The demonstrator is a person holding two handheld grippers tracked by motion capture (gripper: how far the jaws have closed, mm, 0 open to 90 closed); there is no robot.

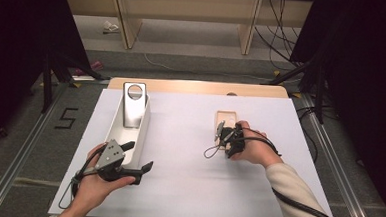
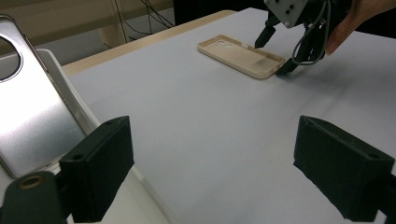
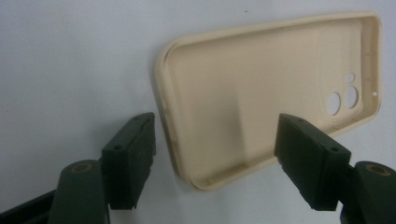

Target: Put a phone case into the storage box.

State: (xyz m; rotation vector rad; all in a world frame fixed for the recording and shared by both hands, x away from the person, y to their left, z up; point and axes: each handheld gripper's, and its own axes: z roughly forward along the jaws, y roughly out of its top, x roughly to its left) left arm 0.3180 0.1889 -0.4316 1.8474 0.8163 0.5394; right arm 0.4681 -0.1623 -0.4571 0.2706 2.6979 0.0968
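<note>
A person seated at a white-covered table (image 1: 187, 188) is working a pair of black two-jaw grippers — one in each hand. The right gripper (image 1: 228, 140) is hovering over the near end of a beige, soft-looking phone case (image 1: 226, 119) that is lying open side up on the table's right half, its camera cut-outs at the far end. In the right gripper view, the jaws are standing apart on either side of the case's (image 3: 261, 98) bottom corner: one is sitting on the tabletop just outside the long edge, the other is hanging over the inside of the shell. Neither pad is pressing on it. In the left gripper view, the same gripper (image 2: 275, 58) is pointing steeply down, one tip over the case (image 2: 240, 55) and the other just off its end, a hand (image 2: 350, 23) wrapped around the body.

The left gripper (image 1: 141, 158) is resting at the near left, beside the near end of a long white rectangular tray (image 1: 142, 128). Its jaws are spread wide with nothing between them — just bare table showing in its own view. A shiny silver metal plate with a round hole near its top (image 1: 132, 103) is leaning inside the tray's far end; the left gripper view is showing the plate (image 2: 32, 112) tilted against the tray wall, close to the near jaw.
</note>
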